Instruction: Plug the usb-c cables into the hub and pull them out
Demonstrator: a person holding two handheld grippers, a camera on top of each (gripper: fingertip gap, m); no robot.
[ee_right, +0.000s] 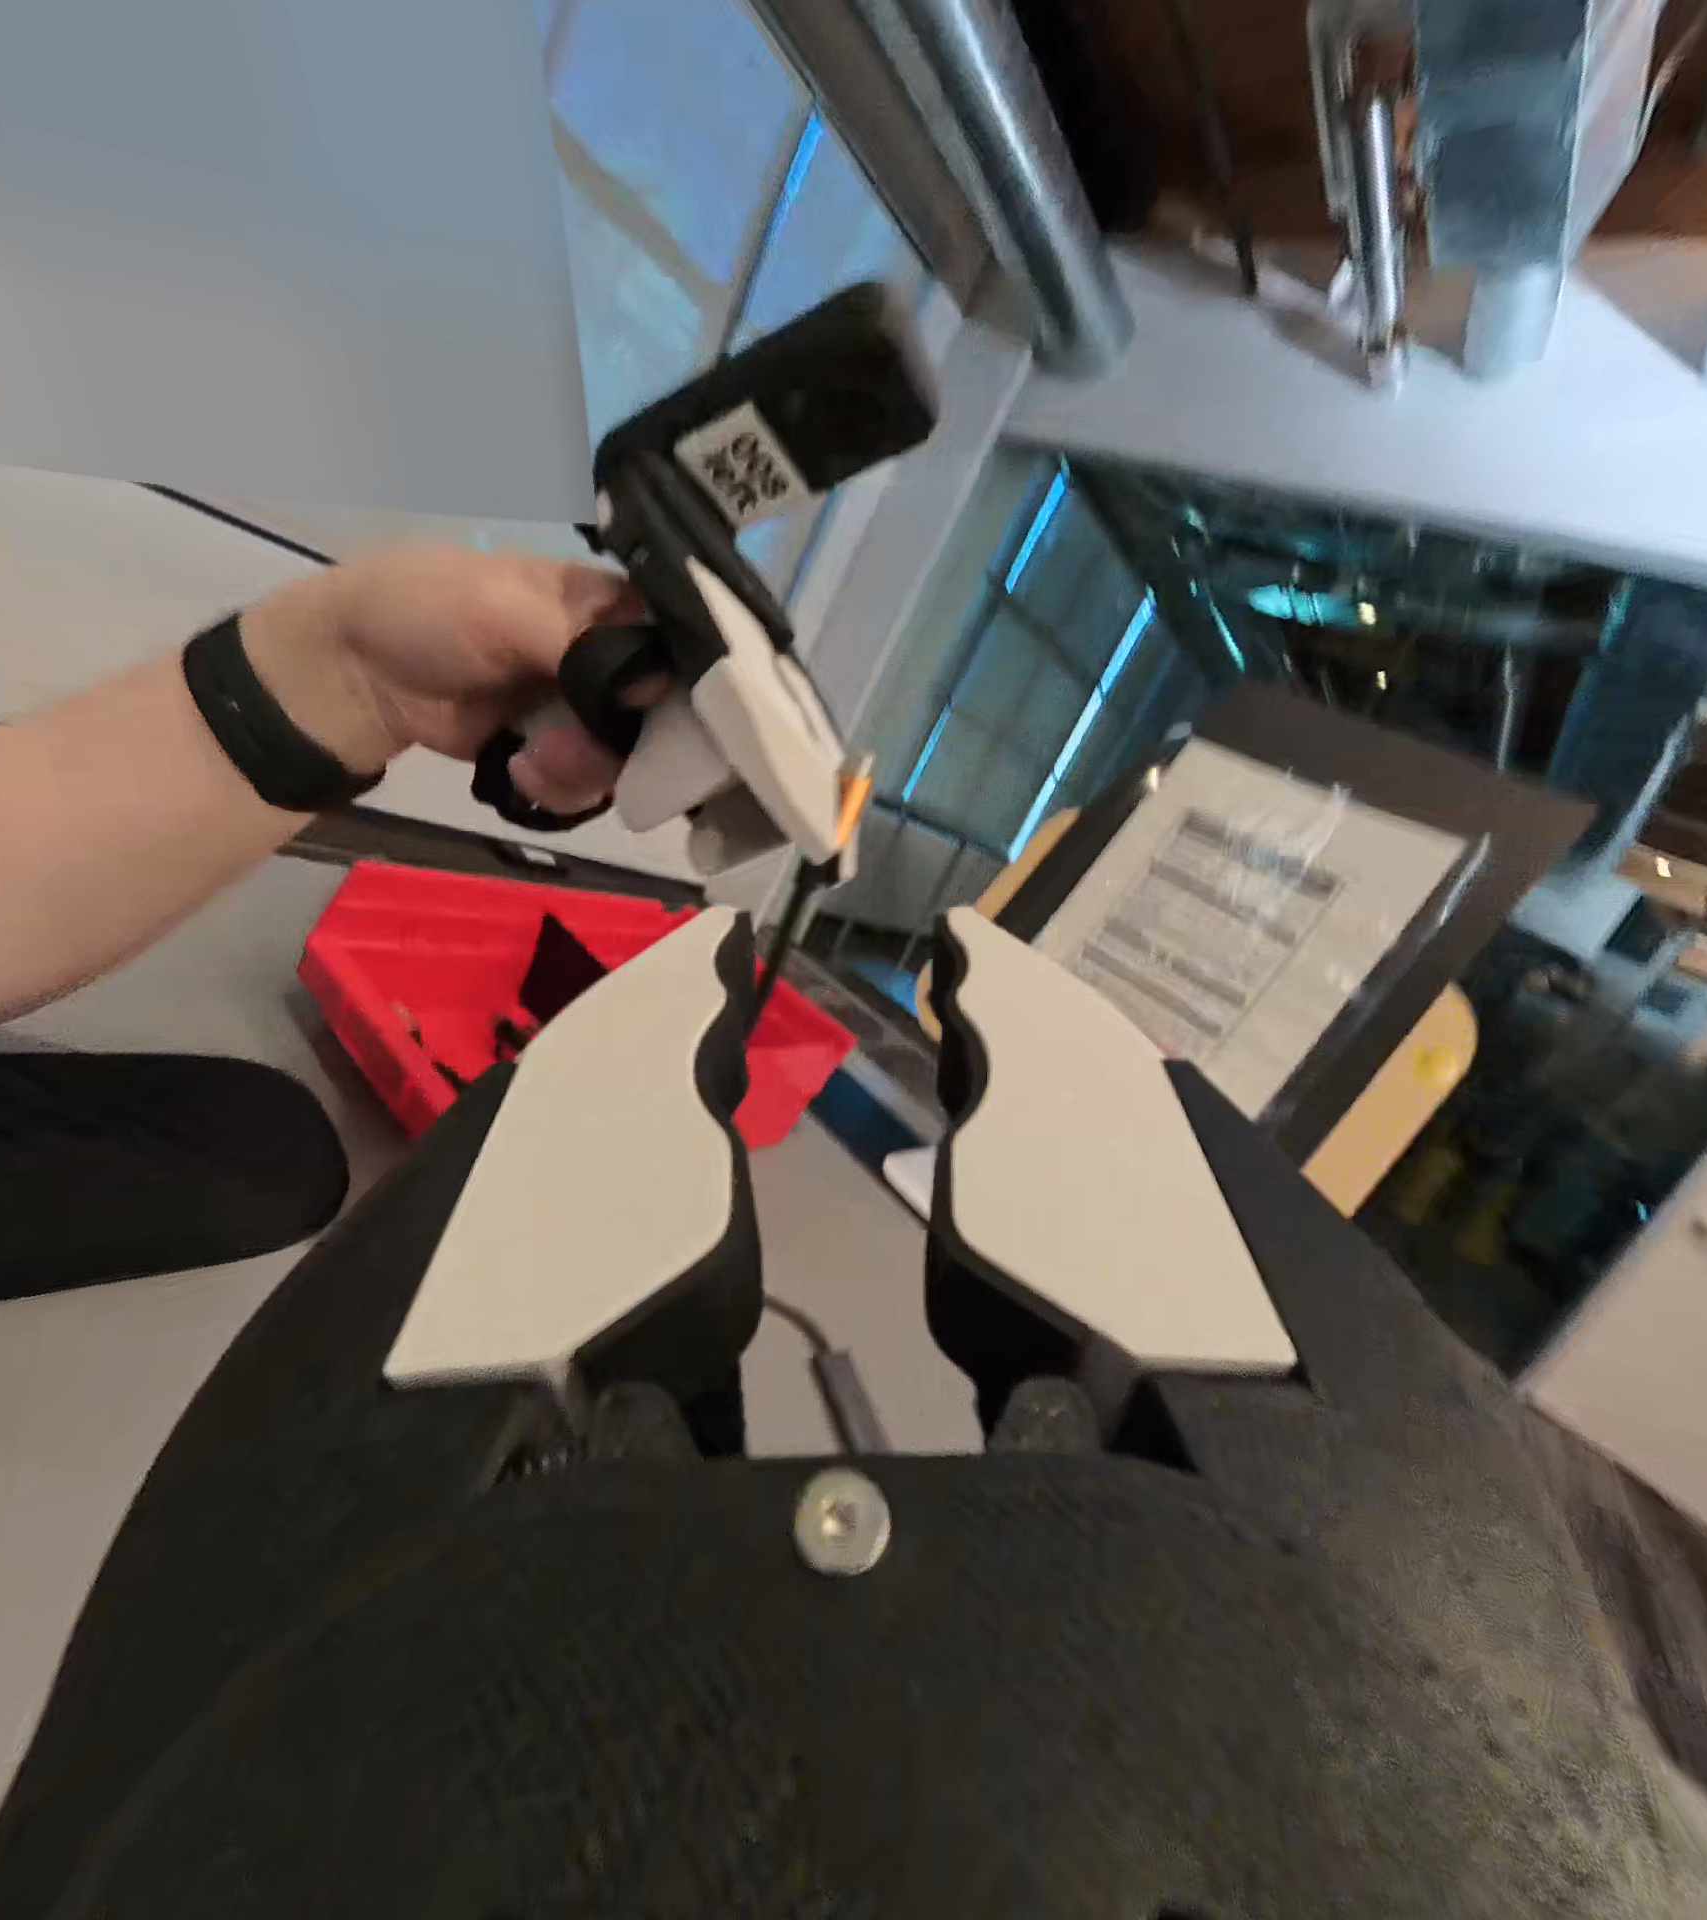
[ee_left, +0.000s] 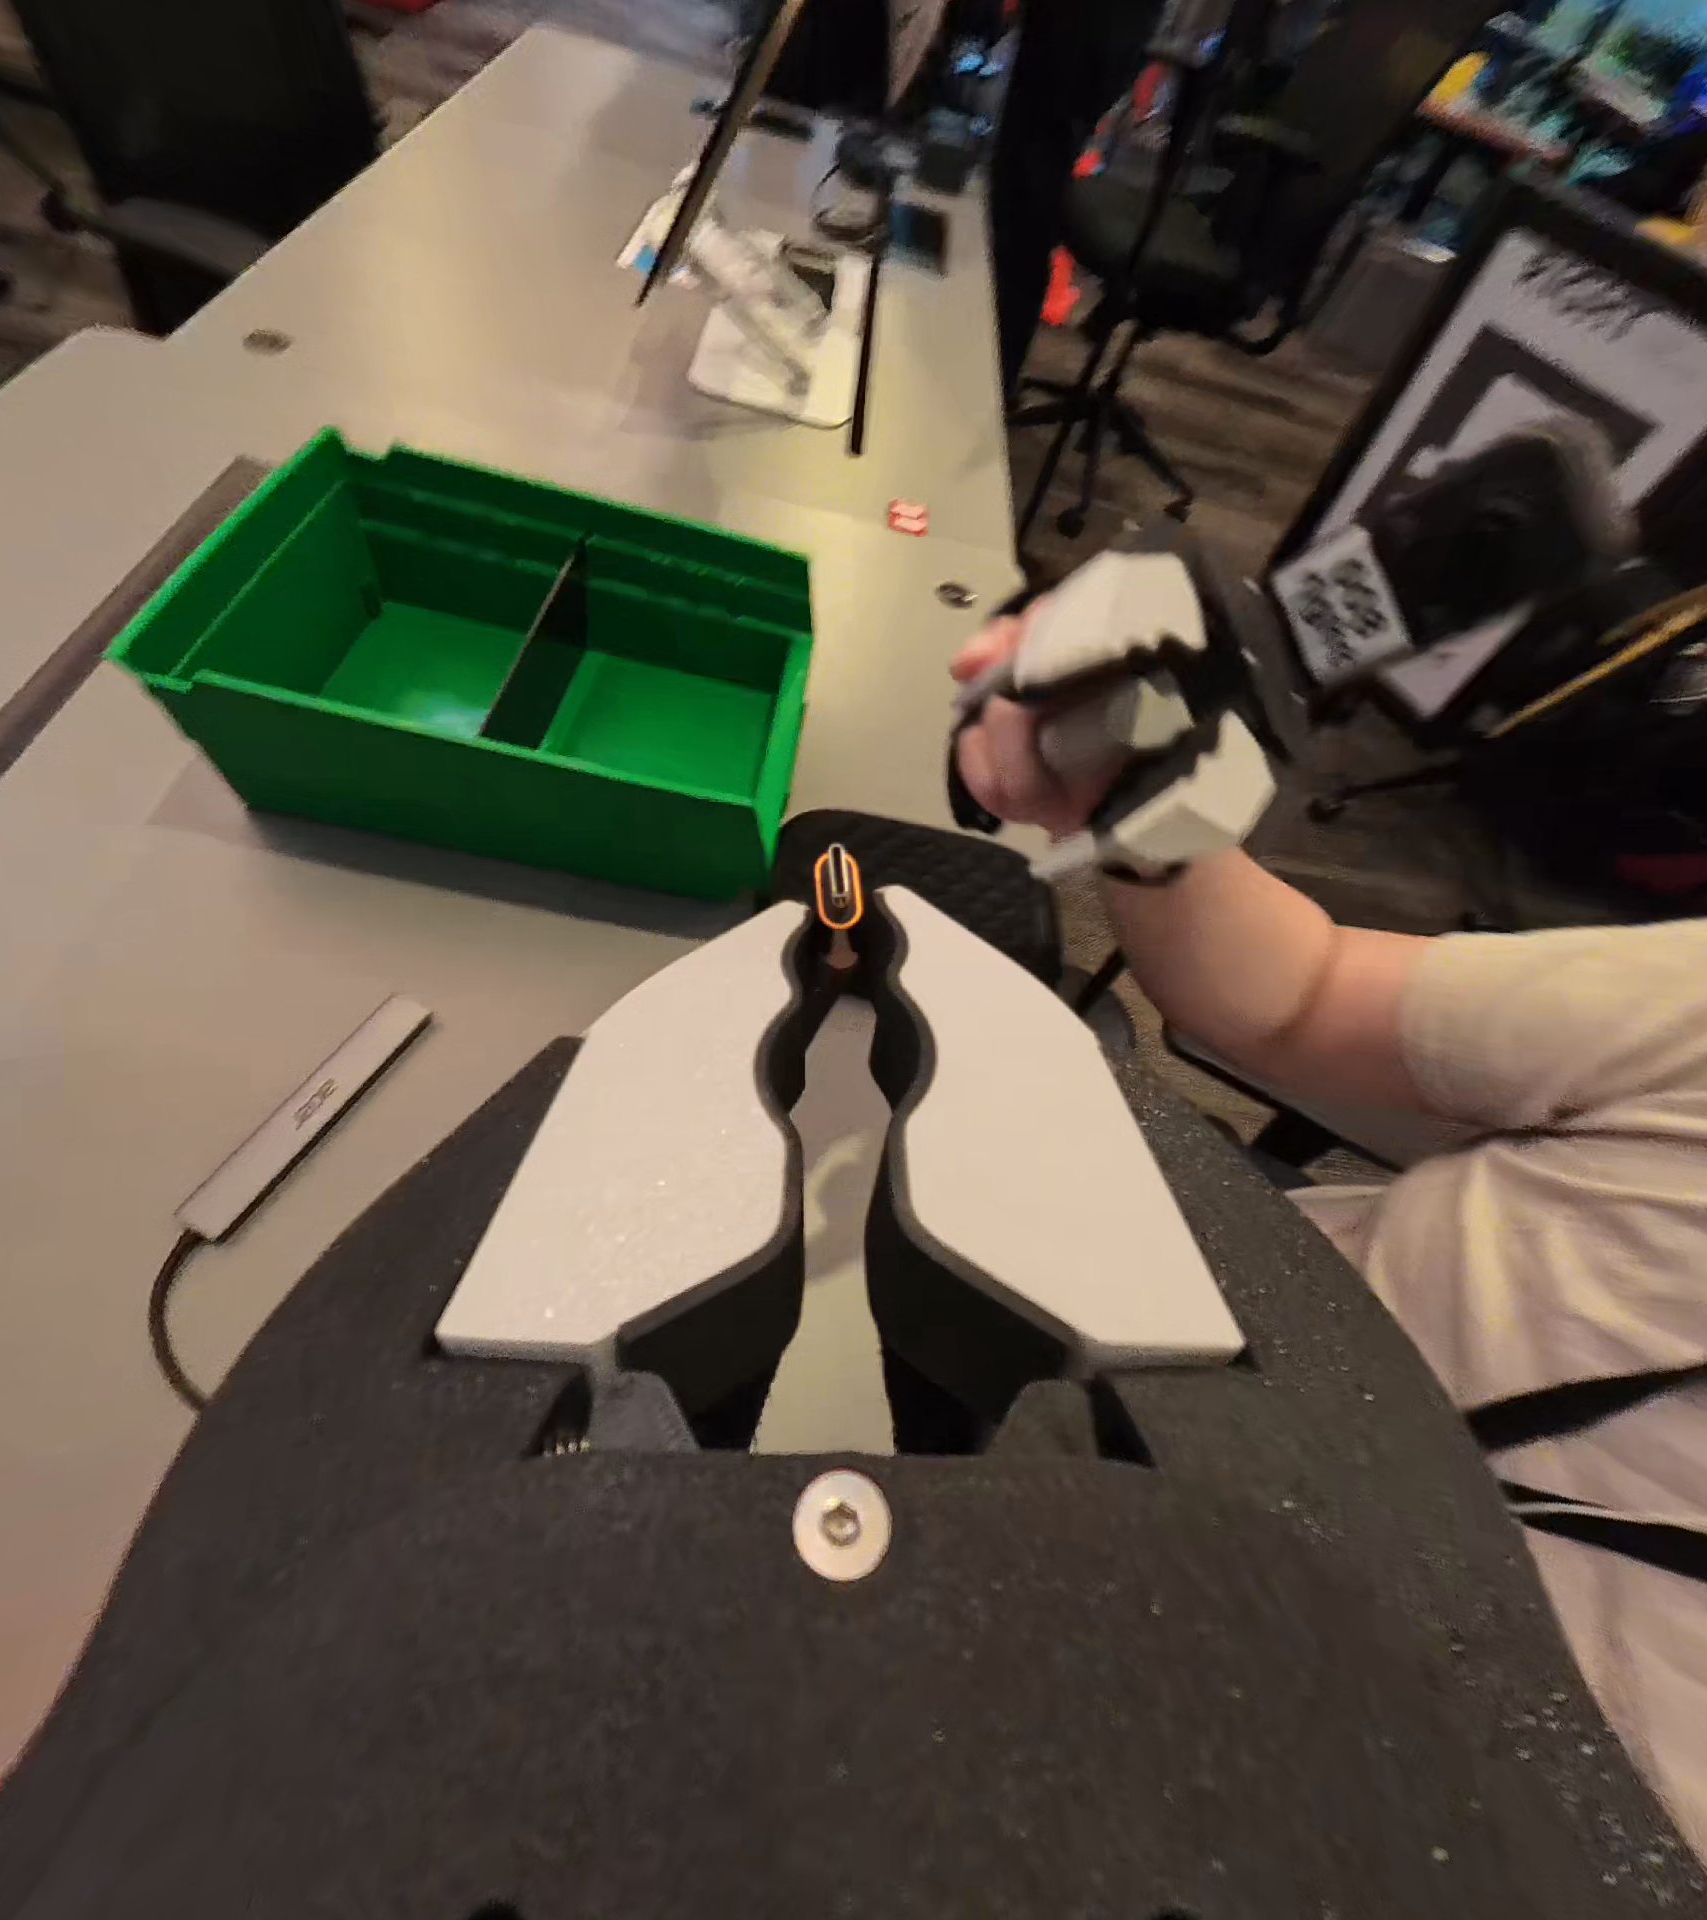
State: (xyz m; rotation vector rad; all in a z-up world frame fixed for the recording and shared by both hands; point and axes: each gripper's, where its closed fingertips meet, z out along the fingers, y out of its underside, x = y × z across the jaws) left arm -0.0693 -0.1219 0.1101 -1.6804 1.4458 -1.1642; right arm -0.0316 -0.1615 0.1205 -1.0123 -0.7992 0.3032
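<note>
The left gripper (ee_left: 836, 914) is pinching the USB-C plug (ee_left: 836, 885), tip pointing forward; the hub (ee_left: 309, 1112) is lying lower-left, lengthwise; the right gripper (ee_right: 838, 940) is gaping empty.

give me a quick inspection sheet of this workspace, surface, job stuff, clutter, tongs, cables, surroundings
surface: grey table, bare around the hub.
job's things: flat grey hub lies on the table, no plug seen in it; USB-C plug with an orange rim is held off the table.
clutter: green bin with a divider, nothing seen inside; red bin, contents unclear.
grippers: left tongs shut on the plug; right tongs open, nothing between them.
cables: the hub's own dark lead curls off its near end; a black cable hangs from the left tongs.
surroundings: office chairs, blurred shelving, a framed sheet.
</note>
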